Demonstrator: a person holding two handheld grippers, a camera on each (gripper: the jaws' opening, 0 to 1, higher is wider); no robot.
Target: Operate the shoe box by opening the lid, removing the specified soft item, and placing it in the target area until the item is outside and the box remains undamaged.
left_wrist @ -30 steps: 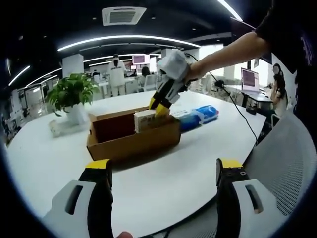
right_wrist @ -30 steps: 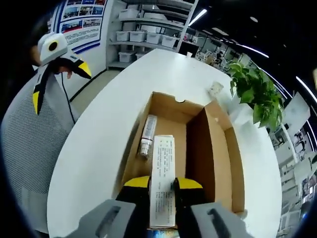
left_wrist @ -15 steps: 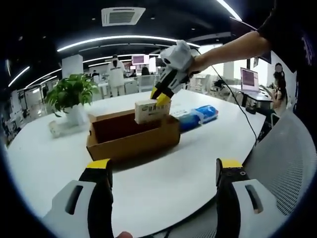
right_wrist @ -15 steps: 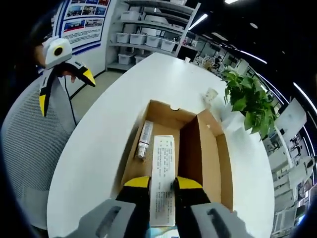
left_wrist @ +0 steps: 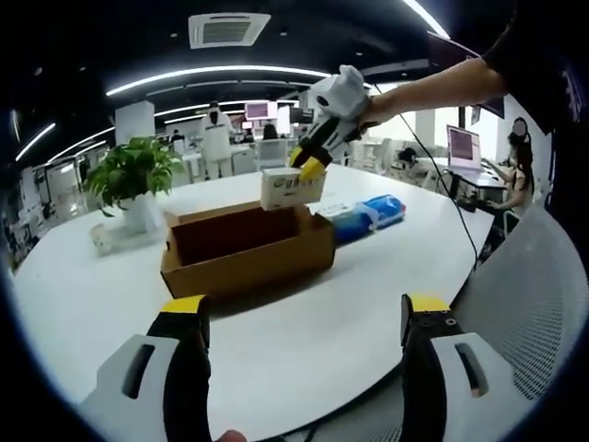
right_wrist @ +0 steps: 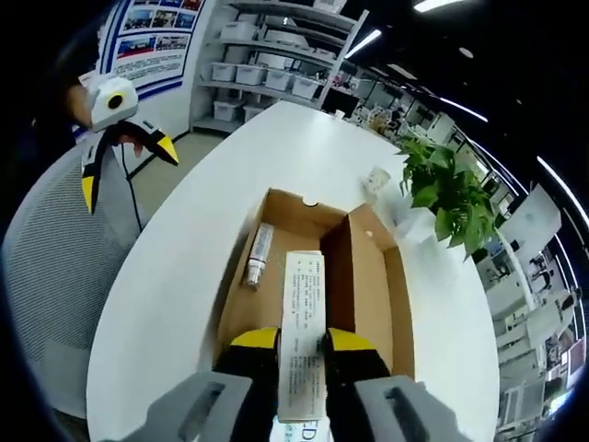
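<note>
Open-plan office with ceiling strip lights and storage shelves surrounds a broad white bench (left_wrist: 304,322).

In the right gripper view, the right gripper (right_wrist: 301,345) has its yellow-tipped fingers (right_wrist: 254,339) pressed narrow against a slim white carton (right_wrist: 302,331) with small printed text, clamped at its near end. In the left gripper view that same gripper comes in from the upper right, gripped by a person's hand (left_wrist: 345,87), and the carton (left_wrist: 291,188) hangs in the air just above the rim of the shoe box (left_wrist: 248,253), clear of it.

The brown cardboard shoe box stands open on the bench; in the right gripper view its inside (right_wrist: 359,285) lies below the carton, and a small tube (right_wrist: 255,258) rests on the box floor at the left.

The left gripper (left_wrist: 304,318) hovers low over the near bench with its fingers (left_wrist: 184,308) wide apart and nothing between them.

Beyond the box lie a blue packet (left_wrist: 373,214) and a potted plant (left_wrist: 133,180); a grey mesh chair (left_wrist: 525,304) stands beside the bench.
</note>
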